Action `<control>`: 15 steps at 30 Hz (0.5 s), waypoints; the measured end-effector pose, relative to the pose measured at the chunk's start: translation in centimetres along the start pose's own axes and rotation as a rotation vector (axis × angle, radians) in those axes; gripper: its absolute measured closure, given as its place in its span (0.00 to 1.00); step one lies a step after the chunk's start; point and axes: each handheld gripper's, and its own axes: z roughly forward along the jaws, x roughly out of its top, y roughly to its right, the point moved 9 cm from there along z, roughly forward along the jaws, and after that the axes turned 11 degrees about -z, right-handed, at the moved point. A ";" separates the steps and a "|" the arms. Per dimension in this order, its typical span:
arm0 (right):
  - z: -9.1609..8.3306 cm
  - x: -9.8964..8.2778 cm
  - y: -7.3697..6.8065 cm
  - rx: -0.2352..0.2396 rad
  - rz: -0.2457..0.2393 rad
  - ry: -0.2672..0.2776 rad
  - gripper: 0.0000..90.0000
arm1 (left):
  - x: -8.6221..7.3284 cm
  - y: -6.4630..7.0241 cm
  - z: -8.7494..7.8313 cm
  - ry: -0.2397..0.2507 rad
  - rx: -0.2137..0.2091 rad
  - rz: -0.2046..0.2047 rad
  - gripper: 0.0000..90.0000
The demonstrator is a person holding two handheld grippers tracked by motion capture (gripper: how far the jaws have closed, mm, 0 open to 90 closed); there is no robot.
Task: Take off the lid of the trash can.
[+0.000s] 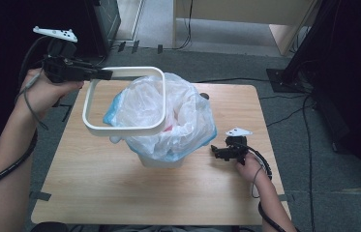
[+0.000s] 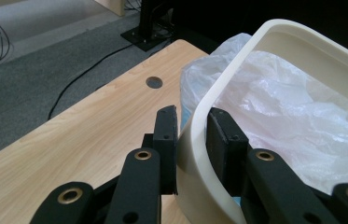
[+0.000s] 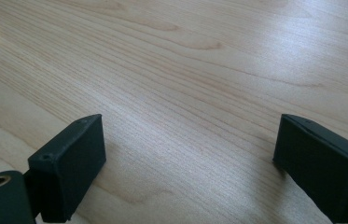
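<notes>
Clearly, the left gripper (image 1: 101,74) pinches the white rim ring (image 1: 120,129) by one side, holding it above the bin (image 1: 161,160) and off toward the left. Lowered askew, it may snag the loose bag (image 1: 178,116). The right gripper (image 1: 217,152) rests with jaws apart, right of the bin.

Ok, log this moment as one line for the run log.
left gripper: shut on white bin rim ring, held above bagged bin | right gripper: open, empty, at wooden table
</notes>
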 end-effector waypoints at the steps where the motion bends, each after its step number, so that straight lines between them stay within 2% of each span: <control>1: 0.0 0.0 0.0 0.000 0.000 0.000 0.10 | -0.1 -0.1 -0.1 0.001 0.002 -0.003 0.82; 15: 0.0 0.0 0.0 0.000 0.000 0.000 0.10 | -0.8 -1.2 -2.3 0.030 0.020 -0.020 0.82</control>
